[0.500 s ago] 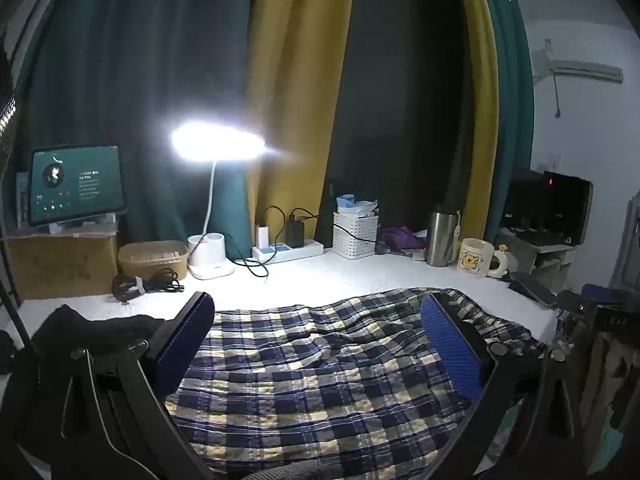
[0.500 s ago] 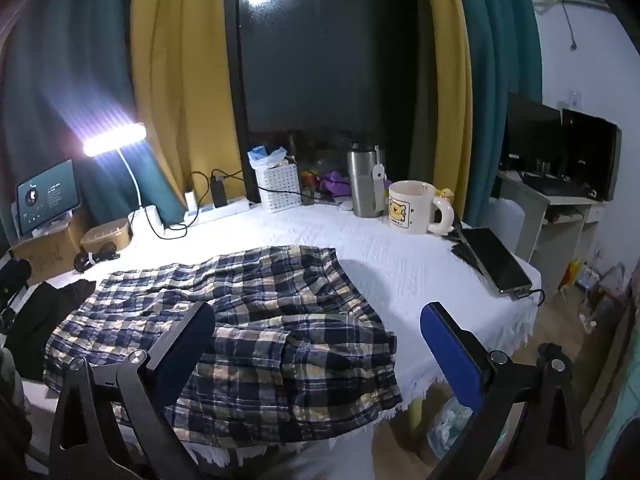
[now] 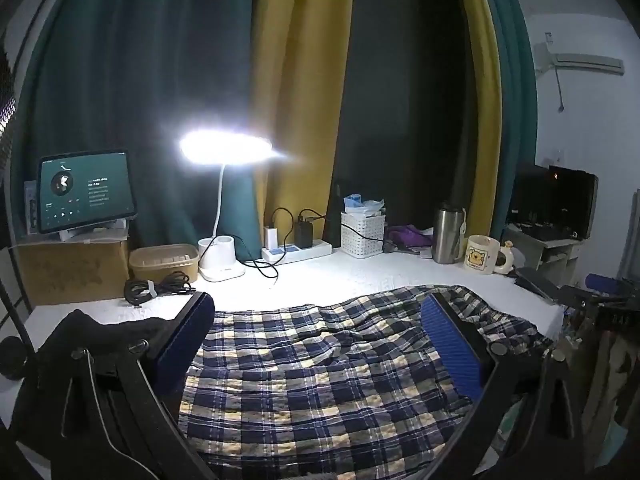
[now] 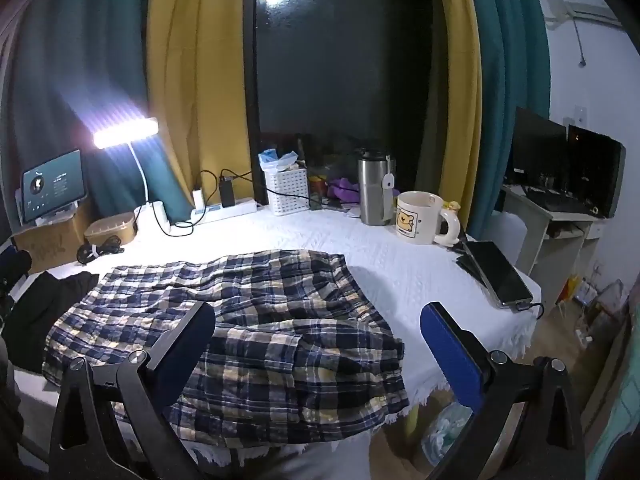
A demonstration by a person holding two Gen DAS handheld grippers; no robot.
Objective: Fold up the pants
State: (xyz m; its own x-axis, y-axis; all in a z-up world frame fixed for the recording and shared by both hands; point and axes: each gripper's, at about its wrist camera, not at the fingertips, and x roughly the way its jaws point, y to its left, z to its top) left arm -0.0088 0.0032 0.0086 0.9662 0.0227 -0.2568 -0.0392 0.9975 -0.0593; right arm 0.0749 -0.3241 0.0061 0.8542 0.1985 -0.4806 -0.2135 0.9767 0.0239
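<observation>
While both claws hang above the cloth with nothing between their pads, the work looks to be at the reach-in stage, before any fold is taken. The left gripper (image 3: 318, 336) is spread wide, its blue fingers (image 3: 450, 344) framing plaid without touching it as far as can be seen; the right gripper (image 4: 318, 344) is spread just as wide and holds nothing, one finger over the cloth and the other over the bare tablecloth (image 4: 400, 260) near the table's right edge. Under them the plaid pants (image 4: 224, 320) lie across the near half of the table, rumpled, with one end bunched at the near right corner and drooping slightly over the edge, the other end running left to a dark garment (image 4: 44, 308). Beyond, well apart from the cloth, stand a mug (image 4: 420, 216), a steel flask (image 4: 374, 188), a phone (image 4: 500, 276) and a lit desk lamp (image 3: 224, 148). The next move, I judge, calls for each claw to come down on an edge of the pants and close on it, pinching through all the layers so the cloth lifts evenly and does not drag toward the edge.
</observation>
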